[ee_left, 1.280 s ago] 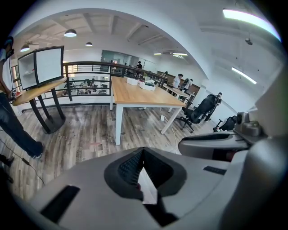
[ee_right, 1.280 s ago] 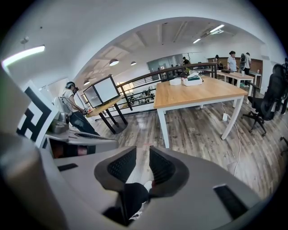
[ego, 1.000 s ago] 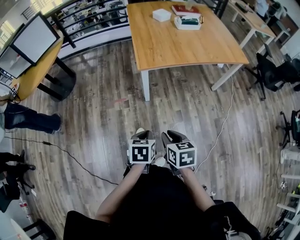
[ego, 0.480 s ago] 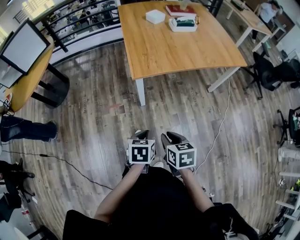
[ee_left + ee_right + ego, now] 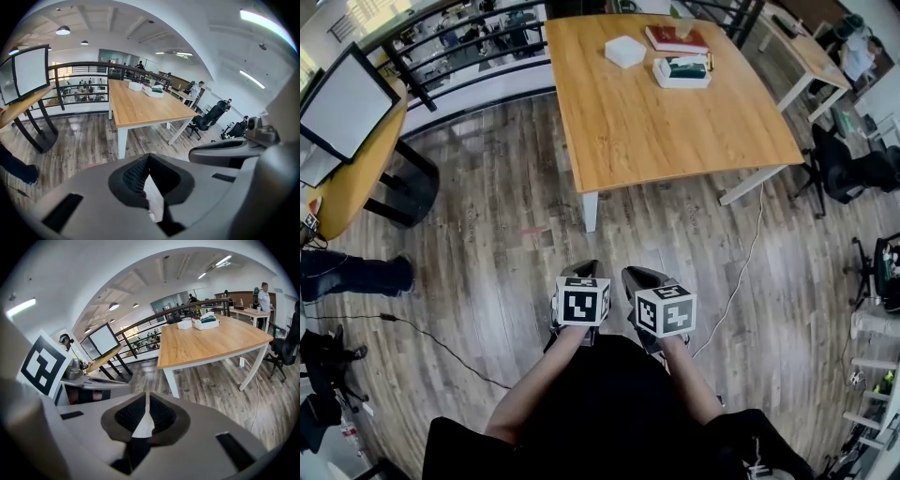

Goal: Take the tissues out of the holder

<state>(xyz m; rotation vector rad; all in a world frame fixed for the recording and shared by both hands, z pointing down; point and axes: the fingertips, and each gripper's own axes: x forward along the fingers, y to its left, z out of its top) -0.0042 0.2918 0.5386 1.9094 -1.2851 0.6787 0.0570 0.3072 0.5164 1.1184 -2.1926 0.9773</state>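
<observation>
Both well short of the worktop, left gripper pinched together, right gripper just closing on nothing; widen them before reaching the far-edge tissue holder.

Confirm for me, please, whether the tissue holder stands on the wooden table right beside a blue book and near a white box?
Not quite: the book is red, not blue, as the head view shows. The rest holds: the tissue holder stands on the wooden table right beside that book and near a white box.
</observation>
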